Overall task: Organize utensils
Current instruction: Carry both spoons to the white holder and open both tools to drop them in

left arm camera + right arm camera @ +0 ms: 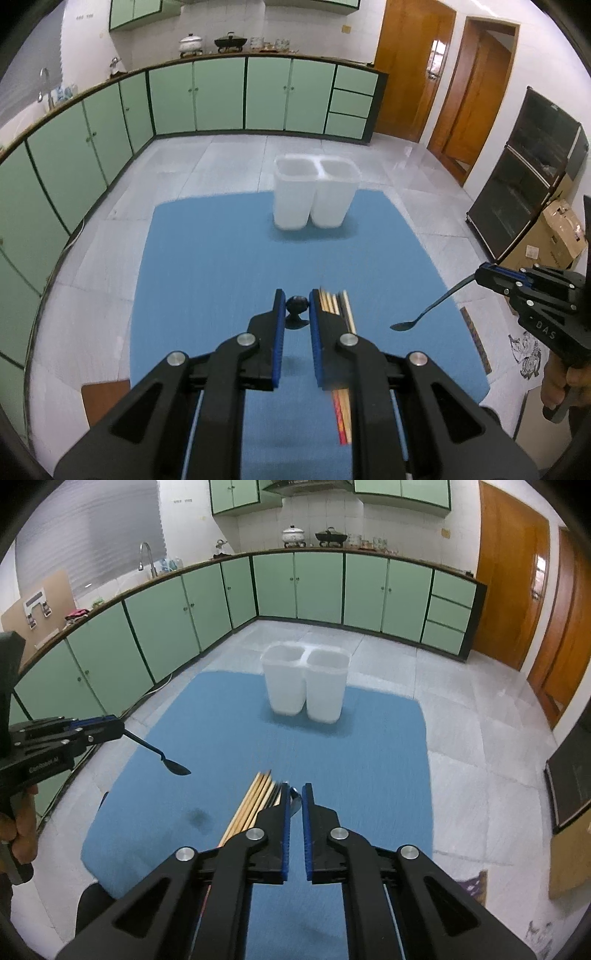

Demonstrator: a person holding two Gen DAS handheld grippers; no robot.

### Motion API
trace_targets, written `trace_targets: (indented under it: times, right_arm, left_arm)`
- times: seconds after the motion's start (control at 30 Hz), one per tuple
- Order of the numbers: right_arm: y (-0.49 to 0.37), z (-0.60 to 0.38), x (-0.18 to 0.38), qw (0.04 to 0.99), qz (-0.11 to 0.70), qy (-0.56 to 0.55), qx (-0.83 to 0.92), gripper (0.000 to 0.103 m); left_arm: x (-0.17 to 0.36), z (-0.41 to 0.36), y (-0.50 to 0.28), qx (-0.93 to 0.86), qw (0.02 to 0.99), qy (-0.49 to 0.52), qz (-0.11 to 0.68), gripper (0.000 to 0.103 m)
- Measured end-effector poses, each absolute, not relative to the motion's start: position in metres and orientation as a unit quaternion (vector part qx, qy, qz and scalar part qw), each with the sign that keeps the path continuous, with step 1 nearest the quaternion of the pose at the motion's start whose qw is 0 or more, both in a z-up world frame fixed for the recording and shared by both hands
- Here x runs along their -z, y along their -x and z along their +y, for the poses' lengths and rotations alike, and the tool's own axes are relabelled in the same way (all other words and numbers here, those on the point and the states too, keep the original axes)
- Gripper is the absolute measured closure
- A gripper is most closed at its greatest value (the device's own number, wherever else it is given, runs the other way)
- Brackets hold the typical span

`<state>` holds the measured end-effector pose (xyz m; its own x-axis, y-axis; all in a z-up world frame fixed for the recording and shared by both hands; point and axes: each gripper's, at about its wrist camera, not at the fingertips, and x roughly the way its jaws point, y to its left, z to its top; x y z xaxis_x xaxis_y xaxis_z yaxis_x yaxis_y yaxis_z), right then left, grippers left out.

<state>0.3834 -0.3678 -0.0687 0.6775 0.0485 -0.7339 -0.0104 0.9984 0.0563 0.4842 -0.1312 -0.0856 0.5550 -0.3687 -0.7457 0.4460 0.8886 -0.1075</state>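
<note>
Left gripper (295, 295) grasps dark spoon (173, 765); right gripper (295, 790) grasps another spoon (421, 317). White twin holder (304, 681) straight ahead, far across blue mat (369, 760). Chopsticks (255, 797) lie lengthwise below grippers.

Green cabinets (295, 587) ran along the kitchen walls, with a dark counter on top. A white pot (293, 535) and a black pan (330, 536) sat on that counter, near each other. A tap (146, 555) stood further to the left. Brown wooden doors (511, 576) were on the right side of the room. The floor (229, 155) was made of pale grey tiles. A black glass cupboard (532, 173) stood by the wall, and a cardboard box (554, 236) sat just beside it.
</note>
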Motion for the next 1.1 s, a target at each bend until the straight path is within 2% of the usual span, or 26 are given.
trace_targets:
  times: [0.23, 0.47, 0.6, 0.73, 1.0, 1.03, 1.07, 1.1]
  right_arm:
    - [-0.453, -0.380, 0.011, 0.925, 0.381, -0.014, 0.002, 0.101]
    - [-0.526, -0.400, -0.018, 0.930, 0.365, -0.029, 0.028, 0.101]
    - [-0.565, -0.408, -0.008, 0.930, 0.365, -0.035, 0.042, 0.101]
    - [-0.599, -0.416, 0.025, 0.922, 0.381, -0.032, 0.057, 0.101]
    - [-0.637, -0.424, 0.084, 0.904, 0.422, -0.032, 0.057, 0.101]
    - [-0.637, -0.424, 0.087, 0.902, 0.426, -0.034, 0.052, 0.100]
    - [-0.635, -0.428, 0.088, 0.903, 0.426, -0.037, 0.052, 0.099]
    - [-0.633, -0.429, 0.086, 0.905, 0.421, -0.038, 0.055, 0.096]
  left_arm:
    - [0.052, -0.162, -0.546, 0.236, 0.888, -0.041, 0.393, 0.091]
    - [0.027, -0.197, -0.616, 0.244, 0.895, -0.010, 0.372, 0.091]
    - [0.039, -0.218, -0.655, 0.236, 0.895, -0.007, 0.378, 0.091]
    - [0.073, -0.233, -0.686, 0.231, 0.886, -0.006, 0.402, 0.091]
    - [0.127, -0.239, -0.709, 0.223, 0.873, -0.008, 0.434, 0.090]
    - [0.128, -0.238, -0.710, 0.220, 0.873, -0.007, 0.435, 0.087]
    - [0.128, -0.236, -0.710, 0.219, 0.873, -0.005, 0.435, 0.074]
    - [0.125, -0.234, -0.709, 0.216, 0.875, -0.004, 0.433, 0.067]
